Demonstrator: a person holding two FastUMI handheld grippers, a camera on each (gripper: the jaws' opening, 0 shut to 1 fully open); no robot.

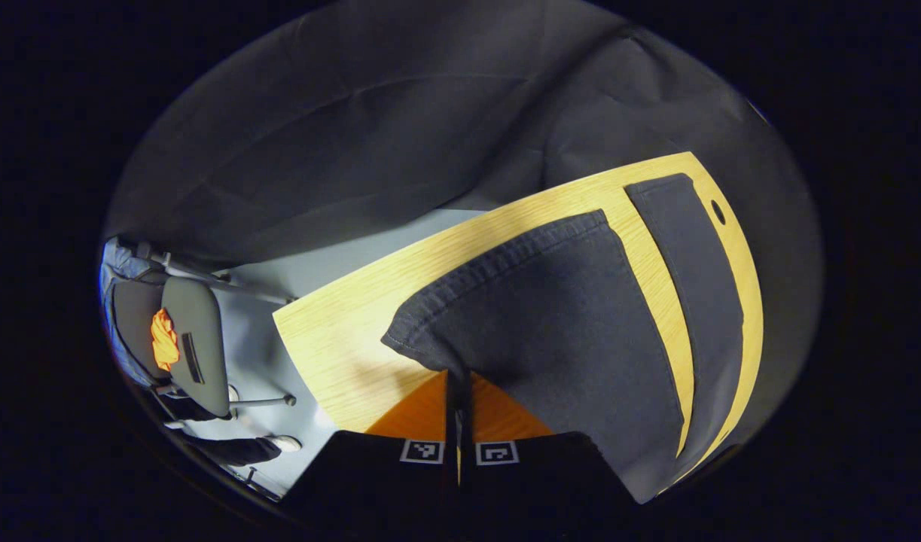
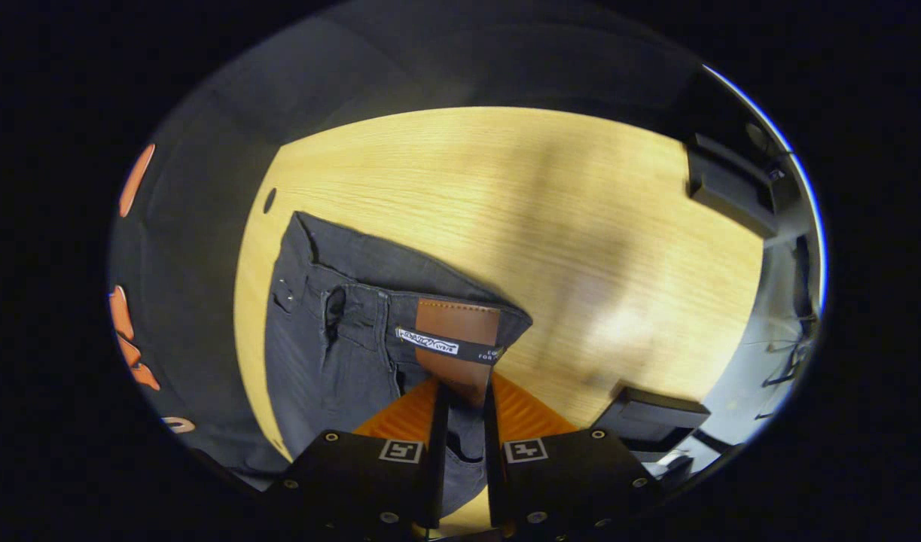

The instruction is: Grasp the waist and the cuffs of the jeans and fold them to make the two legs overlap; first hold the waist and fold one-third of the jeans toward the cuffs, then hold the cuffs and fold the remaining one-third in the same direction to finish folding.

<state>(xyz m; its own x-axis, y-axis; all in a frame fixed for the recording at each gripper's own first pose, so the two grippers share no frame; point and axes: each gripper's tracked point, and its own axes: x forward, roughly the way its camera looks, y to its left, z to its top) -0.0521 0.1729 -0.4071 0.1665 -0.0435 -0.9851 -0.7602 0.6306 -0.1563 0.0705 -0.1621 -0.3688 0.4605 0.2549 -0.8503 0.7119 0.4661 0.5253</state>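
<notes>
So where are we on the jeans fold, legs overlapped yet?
Not yet. The left gripper is shut on a cuff of the jeans, lifted off the table; the other leg lies apart. The right gripper is shut on the waist. Overlapping the legs and both thirds remain.

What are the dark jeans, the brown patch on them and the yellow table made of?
The jeans look like dark matte denim: woven cloth with stitched seams and a thick hemmed cuff. The brown patch at the waist looks like leather or an imitation, smooth with stitching along its edge. The table looks like light wood or a wood-grain laminate, with fine streaks and a soft sheen.
</notes>
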